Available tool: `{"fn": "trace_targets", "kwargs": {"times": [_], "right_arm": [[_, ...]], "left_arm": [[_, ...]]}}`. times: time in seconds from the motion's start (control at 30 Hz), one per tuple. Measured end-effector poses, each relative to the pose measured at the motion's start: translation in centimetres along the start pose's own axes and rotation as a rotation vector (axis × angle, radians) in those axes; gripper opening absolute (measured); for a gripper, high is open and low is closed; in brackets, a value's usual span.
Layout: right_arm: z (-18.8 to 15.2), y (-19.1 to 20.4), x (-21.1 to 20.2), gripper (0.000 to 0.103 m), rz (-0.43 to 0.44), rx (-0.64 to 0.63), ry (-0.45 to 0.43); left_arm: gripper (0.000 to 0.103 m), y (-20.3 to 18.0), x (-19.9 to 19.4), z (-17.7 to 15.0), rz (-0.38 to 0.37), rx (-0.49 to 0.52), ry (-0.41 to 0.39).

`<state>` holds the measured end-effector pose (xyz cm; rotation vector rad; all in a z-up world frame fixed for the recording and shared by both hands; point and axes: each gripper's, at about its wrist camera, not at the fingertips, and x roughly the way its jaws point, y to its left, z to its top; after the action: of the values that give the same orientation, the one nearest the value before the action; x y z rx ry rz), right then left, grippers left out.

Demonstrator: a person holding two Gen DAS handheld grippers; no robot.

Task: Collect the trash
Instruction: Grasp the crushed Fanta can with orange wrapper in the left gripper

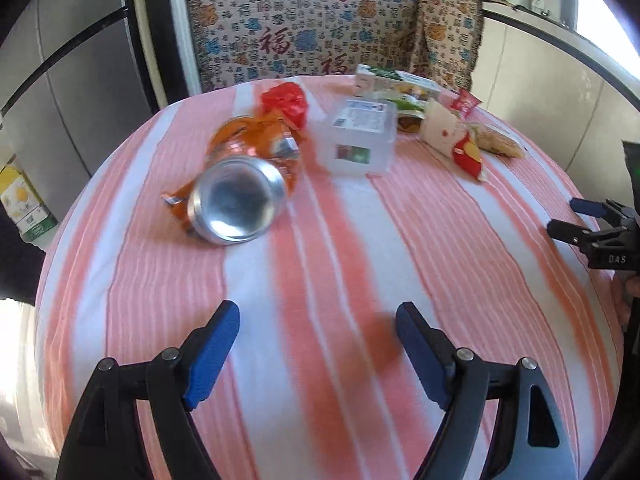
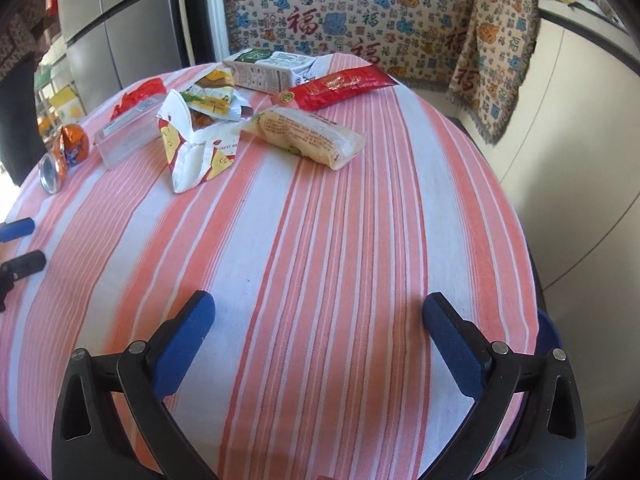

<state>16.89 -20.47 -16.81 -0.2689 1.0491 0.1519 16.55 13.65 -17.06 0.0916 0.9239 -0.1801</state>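
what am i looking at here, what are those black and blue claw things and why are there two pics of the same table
Those claws are two hand-held grippers; a person carries one in each hand, and each has its own wide-angle camera looking along its fingers. One picture comes from the left gripper, the other from the right gripper. Both are open and hold nothing. They hover above a table with a striped tablecloth strewn with trash: a crushed orange can, a clear plastic box, a milk carton, a torn white paper bag, a red sachet and a pale snack packet. Each gripper also peeks into the edge of the other's picture.
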Motion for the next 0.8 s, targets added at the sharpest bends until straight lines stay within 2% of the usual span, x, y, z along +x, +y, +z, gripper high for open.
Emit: {"fn": "trace_targets", "kwargs": {"times": [0.13,0.2,0.27,0.8], "right_arm": [[0.0,0.0,0.0,0.103,-0.002,0.000,0.000],[0.0,0.0,0.0,0.103,-0.002,0.000,0.000],[0.0,0.0,0.0,0.103,-0.002,-0.001,0.000],[0.0,0.0,0.0,0.103,-0.005,0.000,0.000]], "left_arm": [[0.087,2.7,0.9,1.0,0.056,-0.069,0.002],[0.097,2.9,1.8,2.0,0.075,-0.068,0.012],[0.103,3.1,2.8,2.9,0.073,-0.066,0.026],[0.103,4.1,5.8,6.7,0.070,-0.075,0.021]]}}
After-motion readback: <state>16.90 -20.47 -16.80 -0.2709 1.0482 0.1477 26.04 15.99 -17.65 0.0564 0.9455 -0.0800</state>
